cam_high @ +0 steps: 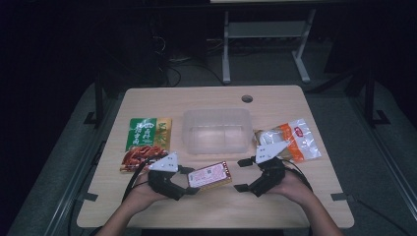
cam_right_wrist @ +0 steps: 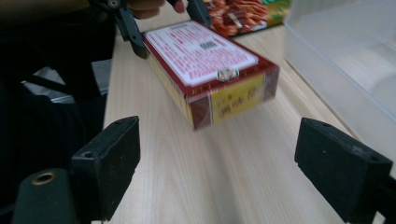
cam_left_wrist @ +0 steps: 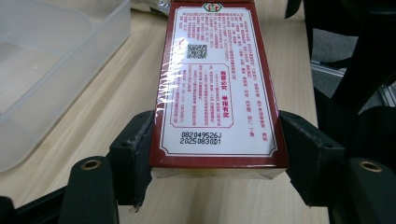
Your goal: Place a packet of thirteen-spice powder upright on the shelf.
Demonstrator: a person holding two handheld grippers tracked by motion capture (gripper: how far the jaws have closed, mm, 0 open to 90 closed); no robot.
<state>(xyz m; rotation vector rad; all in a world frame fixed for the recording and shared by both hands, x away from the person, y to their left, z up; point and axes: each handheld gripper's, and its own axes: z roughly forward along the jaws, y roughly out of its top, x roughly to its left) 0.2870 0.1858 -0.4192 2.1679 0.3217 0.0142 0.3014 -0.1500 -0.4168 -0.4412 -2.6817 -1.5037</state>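
A flat red box (cam_high: 210, 174) with a white printed label is clamped at its near end by my left gripper (cam_high: 189, 183), and it hangs just above the table. In the left gripper view both pads (cam_left_wrist: 135, 149) press the long sides of the box (cam_left_wrist: 217, 84). My right gripper (cam_high: 242, 173) stands open a little right of the box, with nothing between its jaws. In the right gripper view the box (cam_right_wrist: 210, 70) floats ahead of the spread pads (cam_right_wrist: 112, 158), its yellow end facing me.
A clear plastic tub (cam_high: 216, 129) stands empty at the table's middle. A green and orange snack packet (cam_high: 146, 142) lies at the left. A clear bag with an orange label (cam_high: 290, 140) lies at the right. The table's front strip holds the person's hands.
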